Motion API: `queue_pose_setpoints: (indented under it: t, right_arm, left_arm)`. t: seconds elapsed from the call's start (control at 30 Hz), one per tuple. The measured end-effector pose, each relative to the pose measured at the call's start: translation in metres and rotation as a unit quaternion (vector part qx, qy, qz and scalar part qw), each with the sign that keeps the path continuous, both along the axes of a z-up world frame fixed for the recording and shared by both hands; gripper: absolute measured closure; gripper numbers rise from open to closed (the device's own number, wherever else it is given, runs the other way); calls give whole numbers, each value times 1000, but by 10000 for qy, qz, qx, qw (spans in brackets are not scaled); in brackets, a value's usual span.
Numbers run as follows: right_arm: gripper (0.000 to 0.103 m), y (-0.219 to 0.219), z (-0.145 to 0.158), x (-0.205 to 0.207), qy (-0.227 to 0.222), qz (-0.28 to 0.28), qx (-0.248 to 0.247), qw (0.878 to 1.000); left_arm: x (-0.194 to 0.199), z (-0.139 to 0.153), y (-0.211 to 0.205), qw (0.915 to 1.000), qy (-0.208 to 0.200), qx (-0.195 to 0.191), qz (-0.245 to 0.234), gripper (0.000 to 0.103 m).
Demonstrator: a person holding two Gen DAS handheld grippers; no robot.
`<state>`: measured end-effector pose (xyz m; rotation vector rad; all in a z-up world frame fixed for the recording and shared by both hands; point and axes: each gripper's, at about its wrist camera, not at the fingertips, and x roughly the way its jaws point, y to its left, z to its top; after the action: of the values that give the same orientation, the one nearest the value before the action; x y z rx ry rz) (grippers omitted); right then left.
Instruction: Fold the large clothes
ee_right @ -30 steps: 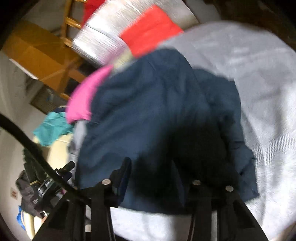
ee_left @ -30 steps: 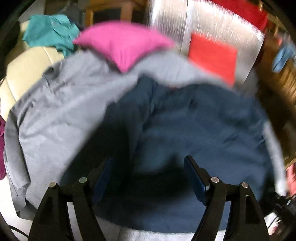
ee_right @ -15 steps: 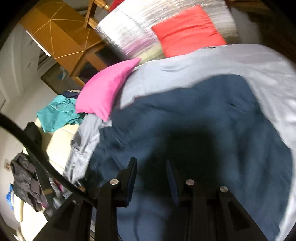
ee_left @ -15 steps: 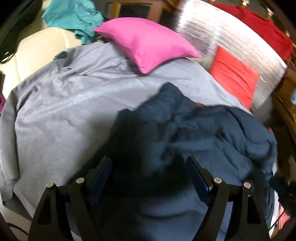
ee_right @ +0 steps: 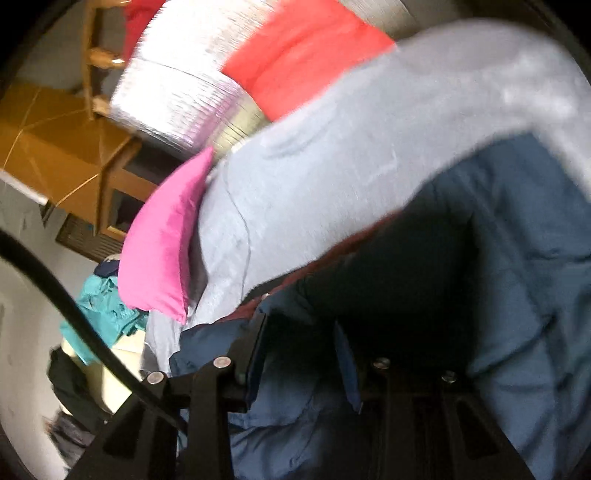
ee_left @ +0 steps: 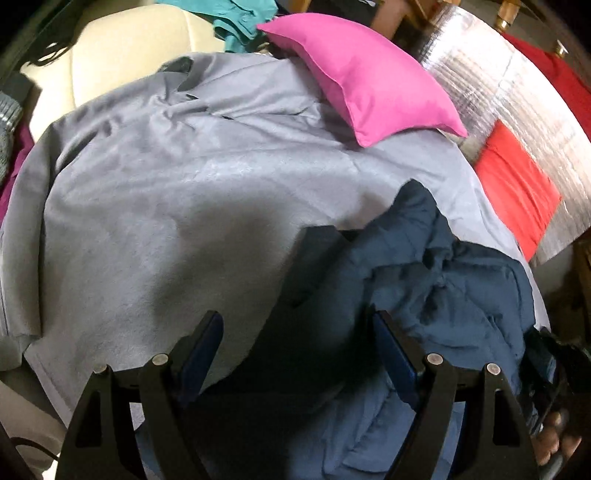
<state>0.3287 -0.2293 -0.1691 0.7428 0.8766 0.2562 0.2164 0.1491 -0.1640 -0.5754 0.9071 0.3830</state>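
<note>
A navy padded jacket [ee_left: 443, 277] lies bunched at the right on a wide grey garment [ee_left: 184, 184] spread over the sofa. My left gripper [ee_left: 295, 332] hovers open over the jacket's shadowed left edge, and its pads touch nothing. In the right wrist view the jacket [ee_right: 535, 258] fills the lower right. Folds of it sit between the fingers of my right gripper [ee_right: 301, 339] and drape over the left one. Those jaws are easing open but still have cloth pinched. A person's hand [ee_left: 554, 443] on the right gripper shows at the lower right of the left wrist view.
A pink pillow [ee_left: 369, 81] rests on the grey garment's far edge. A red cushion [ee_left: 517, 184] leans on a silver foil panel [ee_left: 480, 74] behind. Teal clothing [ee_left: 240, 18] lies on the cream sofa [ee_left: 129, 44]. Wooden furniture [ee_right: 55, 147] stands beyond.
The navy jacket has been dragged and bunched toward the right, baring much of the grey garment. My left gripper has rolled and shifted sideways. My right gripper has swept across with jacket cloth in it.
</note>
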Motion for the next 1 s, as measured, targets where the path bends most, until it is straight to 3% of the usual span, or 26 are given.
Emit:
queue_pose_setpoints:
  t: [0.1, 0.2, 0.37, 0.47, 0.6, 0.73, 0.8, 0.9, 1.0]
  right_arm:
    - [61, 13, 24, -20, -497, 475, 93, 9976]
    - [60, 45, 38, -25, -650, 971, -111, 9931]
    - [58, 97, 14, 4, -84, 1377, -572, 9888]
    - [58, 104, -7, 28, 237, 1187, -600, 9908]
    - [58, 94, -7, 30, 365, 1047, -336, 9933]
    - [45, 58, 15, 6, -5, 855, -53, 9963]
    - [45, 31, 32, -5, -237, 555, -271, 9978]
    - [45, -8, 50, -17, -401, 5, -978, 9944]
    - [45, -53, 40, -16, 96, -280, -1281, 9913]
  left_arm:
    - [-2, 1, -4, 9999, 8, 138, -34, 20]
    - [-1, 1, -5, 9997, 44, 218, -75, 20]
    - [3, 0, -5, 9992, 64, 375, -122, 20]
    - [5, 0, -4, 9987, 96, 469, -158, 20]
    - [7, -1, -2, 9989, 109, 439, -132, 20]
    - [5, 3, -4, 9987, 75, 485, -135, 20]
    - [3, 7, -7, 9982, -1, 574, -159, 20]
    - [-1, 14, -14, 9967, -116, 775, -219, 20]
    - [0, 16, -23, 9950, -126, 934, -322, 20]
